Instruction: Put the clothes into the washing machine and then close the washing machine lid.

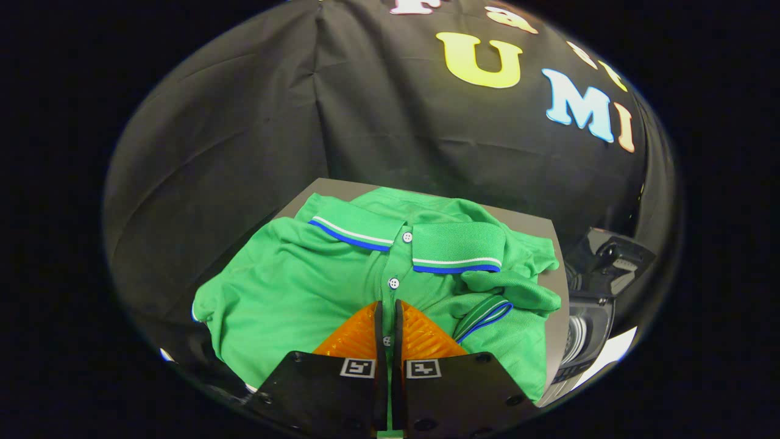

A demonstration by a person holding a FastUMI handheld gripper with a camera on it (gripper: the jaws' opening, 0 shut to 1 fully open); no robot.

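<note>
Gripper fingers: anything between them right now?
In the gripper view, the gripper fingers are nearly closed on the green shirt; its button placket runs through the narrow gap between them. Nothing else lies there.

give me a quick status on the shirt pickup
Hand-held gripper nearly closed, pinching placket of green polo shirt. Shirt on table. Washing machine beyond, right.

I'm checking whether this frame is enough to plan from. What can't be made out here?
- Washing machine, gripper view: only a dark part past the table edge shows; drum and lid state unreadable.
- Green polo shirt: its lower part lies hidden under the gripper.
- Whether the nearly closed jaws pinch fabric: unclear.
</note>
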